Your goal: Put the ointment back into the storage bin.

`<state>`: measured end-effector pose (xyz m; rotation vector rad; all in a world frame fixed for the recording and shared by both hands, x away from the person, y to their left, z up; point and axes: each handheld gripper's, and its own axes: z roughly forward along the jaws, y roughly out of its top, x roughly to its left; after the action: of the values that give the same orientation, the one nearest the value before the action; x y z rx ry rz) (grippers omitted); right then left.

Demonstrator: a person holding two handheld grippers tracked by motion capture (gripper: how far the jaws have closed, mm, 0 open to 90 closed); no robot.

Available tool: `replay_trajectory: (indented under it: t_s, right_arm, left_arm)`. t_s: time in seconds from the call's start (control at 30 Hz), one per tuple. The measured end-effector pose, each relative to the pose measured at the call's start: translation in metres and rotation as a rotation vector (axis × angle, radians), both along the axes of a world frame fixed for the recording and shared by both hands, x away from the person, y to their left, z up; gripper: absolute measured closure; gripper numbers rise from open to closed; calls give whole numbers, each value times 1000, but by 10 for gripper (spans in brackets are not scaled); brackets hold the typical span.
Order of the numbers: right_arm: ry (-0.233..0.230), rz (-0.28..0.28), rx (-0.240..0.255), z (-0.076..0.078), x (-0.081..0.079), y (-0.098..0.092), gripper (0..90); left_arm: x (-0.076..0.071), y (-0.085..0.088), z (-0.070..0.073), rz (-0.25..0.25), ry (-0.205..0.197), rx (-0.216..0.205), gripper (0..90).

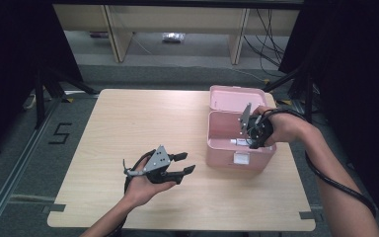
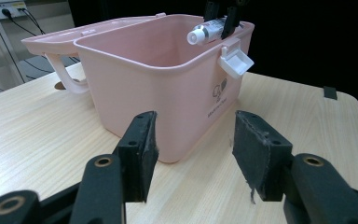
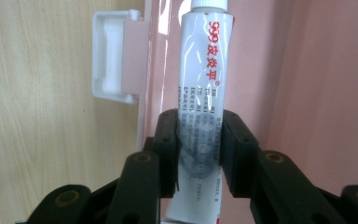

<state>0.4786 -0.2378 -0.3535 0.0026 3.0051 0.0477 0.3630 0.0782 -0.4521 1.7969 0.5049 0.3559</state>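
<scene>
A pink plastic box [image 1: 237, 157] stands open on the wooden table, its lid [image 1: 236, 98] folded back behind it. My right gripper [image 1: 250, 137] hovers over the box's front rim, shut on a white tube [image 3: 205, 70] with red and black print. The right gripper view has the tube's cap pointing away, above the box's inside [image 3: 317, 93], with both pads pressed on its sides. In the left gripper view the tube [image 2: 207, 32] hangs level over the rim. My left gripper [image 2: 193, 140] lies open on the table, aimed at the box [image 2: 158, 79], with nothing between its pads.
The box carries a white latch [image 2: 235, 60] on its front wall and a handle on the lid side. Bare tabletop [image 1: 128, 123] lies left of the box. Dark curtains flank the table, and cables and desk legs stand beyond its far edge.
</scene>
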Motion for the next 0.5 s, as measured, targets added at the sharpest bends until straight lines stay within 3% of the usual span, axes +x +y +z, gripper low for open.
replay_trajectory:
  t_s: [0.03, 0.1, 0.17, 0.2, 0.23, 0.37, 0.4, 0.5]
  right_arm:
    - [-3, 15, -7, 0, 1, 0, 713]
    - [0, -40, -13, 0, -2, 0, 713]
    - [19, -20, 7, -2, 1, 1, 713]
    - [13, -85, -9, -2, -4, 0, 713]
    - [12, -45, -14, -3, 0, 0, 713]
    - [11, -35, -16, -4, 1, 0, 713]
    - [15, -11, -14, -5, 3, 1, 713]
    - [16, -25, -15, -6, 3, 0, 713]
  left_arm:
    - [0, 0, 0, 0, -1, 0, 487]
    - [0, 1, 0, 1, -1, 2, 487]
    - [0, 1, 1, 1, -1, 0, 488]
    - [0, 0, 1, -1, -2, -8, 488]
    - [1, 0, 0, -7, -3, -16, 488]
    - [1, 0, 0, -6, -4, -15, 487]
    - [1, 0, 0, -6, -3, -15, 487]
    - [0, 1, 1, 1, -1, -2, 488]
